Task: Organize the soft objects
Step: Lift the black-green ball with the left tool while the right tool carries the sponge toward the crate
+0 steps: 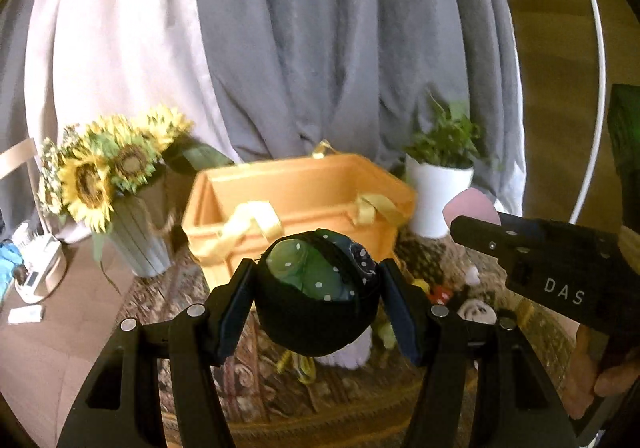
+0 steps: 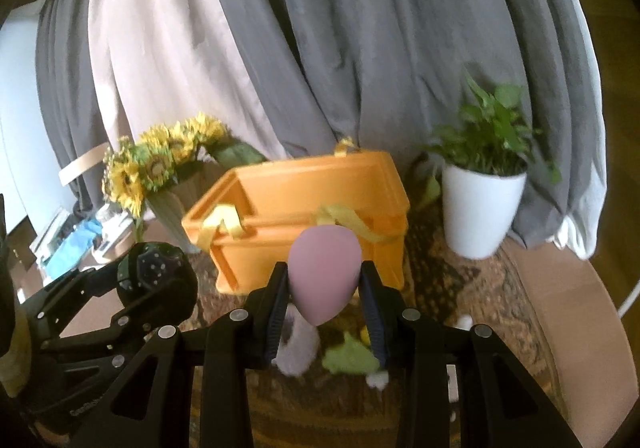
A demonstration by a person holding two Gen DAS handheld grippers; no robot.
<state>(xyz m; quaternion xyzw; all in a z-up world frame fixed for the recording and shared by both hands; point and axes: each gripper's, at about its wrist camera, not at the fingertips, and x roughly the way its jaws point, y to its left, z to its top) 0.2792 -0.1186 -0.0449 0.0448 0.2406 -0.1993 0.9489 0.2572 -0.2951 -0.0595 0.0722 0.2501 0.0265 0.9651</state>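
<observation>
My left gripper [image 1: 316,300] is shut on a round dark fabric bundle [image 1: 316,312] with green and navy polka-dot cloth tucked inside, held above the rug. My right gripper [image 2: 324,300] is shut on a pink egg-shaped sponge [image 2: 324,276]; its body [image 1: 560,272] and the sponge's tip [image 1: 472,204] show at the right of the left wrist view. Just beyond both stands an open orange bin [image 1: 300,200] [image 2: 312,204] with yellow ribbon handles. Small soft items lie on the rug below: a lilac fluffy piece [image 2: 298,348], a green one [image 2: 348,358].
A sunflower bouquet in a grey vase [image 1: 116,184] [image 2: 160,168] stands left of the bin, a potted plant in a white pot [image 1: 438,188] [image 2: 480,208] right of it. Grey and white curtains [image 1: 320,48] hang behind. Clutter [image 1: 36,268] lies on the floor at left.
</observation>
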